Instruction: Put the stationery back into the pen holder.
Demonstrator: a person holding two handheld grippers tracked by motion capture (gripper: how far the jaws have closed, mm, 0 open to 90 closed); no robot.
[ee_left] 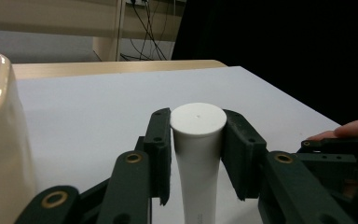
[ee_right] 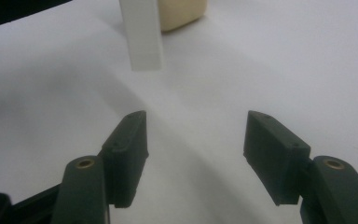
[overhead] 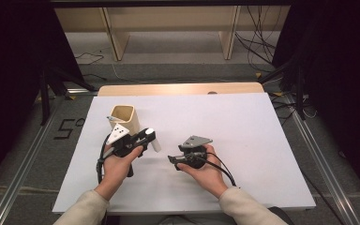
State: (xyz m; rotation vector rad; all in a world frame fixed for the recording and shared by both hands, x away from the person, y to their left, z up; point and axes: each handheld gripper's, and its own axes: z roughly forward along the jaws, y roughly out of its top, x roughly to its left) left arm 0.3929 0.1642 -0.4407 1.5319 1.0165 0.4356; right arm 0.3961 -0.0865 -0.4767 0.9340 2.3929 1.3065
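A white tube [overhead: 154, 142] with a round cap is clamped between the jaws of my left gripper [overhead: 147, 136], which is shut on it just below the cap. In the left gripper view the tube [ee_left: 198, 177] stands cap-up between both pads of the left gripper [ee_left: 198, 119]. A cream square cup [overhead: 123, 117] stands upright just behind and left of that hand; its wall [ee_left: 0, 140] is close on the left. My right gripper [overhead: 171, 160] is a little to the right and points left. Its jaws [ee_right: 193, 135] are open and empty, facing the tube's flat end [ee_right: 144, 37] and the cup [ee_right: 182, 11].
A white sheet [overhead: 225, 126] covers the wooden table, with bare room to the right and front. The table's far edge [overhead: 178, 89] is at the back. The floor beyond has wooden legs and cables. Dark stands flank the table.
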